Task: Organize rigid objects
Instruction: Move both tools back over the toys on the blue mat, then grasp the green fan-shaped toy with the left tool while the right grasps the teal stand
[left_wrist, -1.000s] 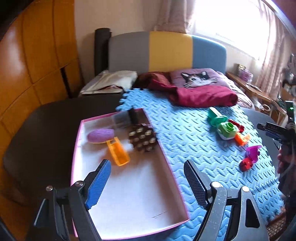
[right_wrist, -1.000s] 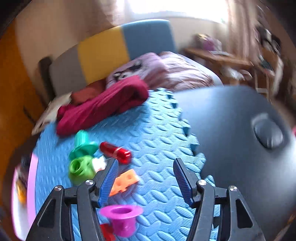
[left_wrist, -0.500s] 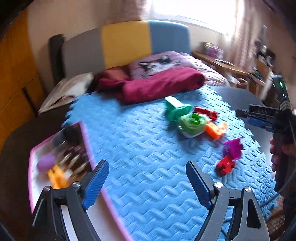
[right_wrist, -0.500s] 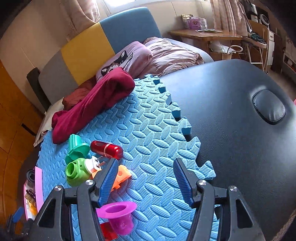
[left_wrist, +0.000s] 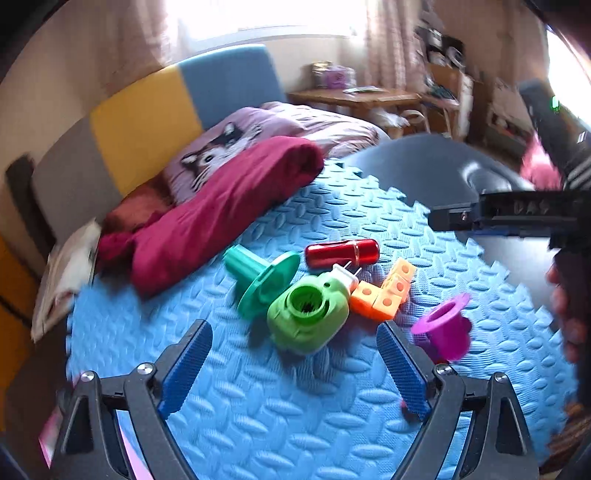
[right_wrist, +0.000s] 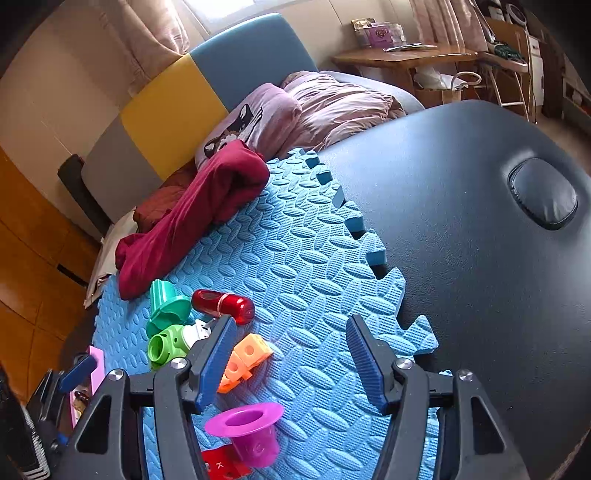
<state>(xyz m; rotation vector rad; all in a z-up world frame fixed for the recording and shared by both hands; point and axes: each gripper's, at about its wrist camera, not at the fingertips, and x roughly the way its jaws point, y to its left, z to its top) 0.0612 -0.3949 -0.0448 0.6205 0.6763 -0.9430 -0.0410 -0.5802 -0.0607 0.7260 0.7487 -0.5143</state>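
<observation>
Fingers (left_wrist: 400, 363) opening empty over blue foam mat (left_wrist: 295, 424) beside bed (left_wrist: 332, 122).

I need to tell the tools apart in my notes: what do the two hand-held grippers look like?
Both look alike: the left hand-held gripper and the right hand-held gripper have black angular frames with silver bolt heads and flat fingers faced with ribbed blue pads. No cables or sleeves show.
</observation>
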